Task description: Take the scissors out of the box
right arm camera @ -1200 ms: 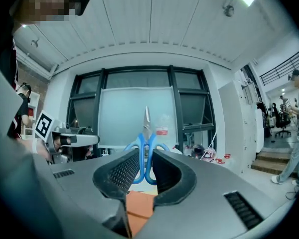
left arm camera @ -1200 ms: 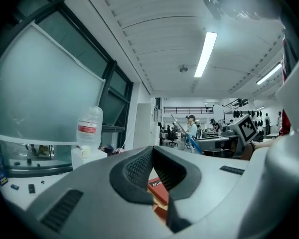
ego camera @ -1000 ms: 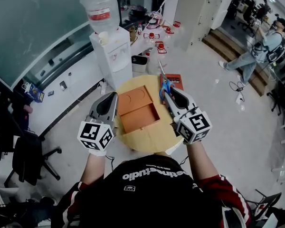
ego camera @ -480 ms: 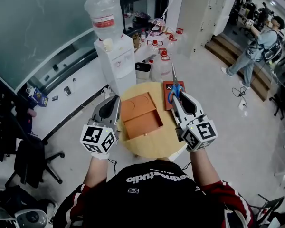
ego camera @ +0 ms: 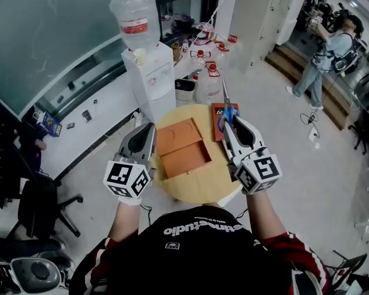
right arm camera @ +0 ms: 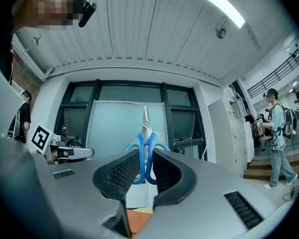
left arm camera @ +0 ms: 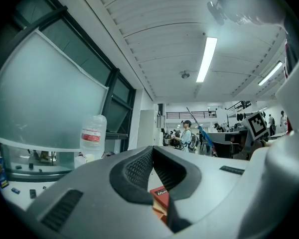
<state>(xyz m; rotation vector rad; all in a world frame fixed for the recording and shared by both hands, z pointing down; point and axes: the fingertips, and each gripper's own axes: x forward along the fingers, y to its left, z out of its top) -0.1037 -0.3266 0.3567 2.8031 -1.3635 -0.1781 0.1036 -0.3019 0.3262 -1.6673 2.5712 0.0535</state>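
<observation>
Scissors [ego camera: 225, 100], blue handles, sit clamped in the R gripper [ego camera: 231, 123]. Blades point away from the person, over the far right edge of the round table [ego camera: 194, 192] & above a red booklet [ego camera: 216, 126]. Orange box [ego camera: 183, 147] lies open at the table's centre, apart from the scissors. L gripper [ego camera: 146, 131] hovers by the left edge, jaws pressed together w/ nothing between.
</observation>
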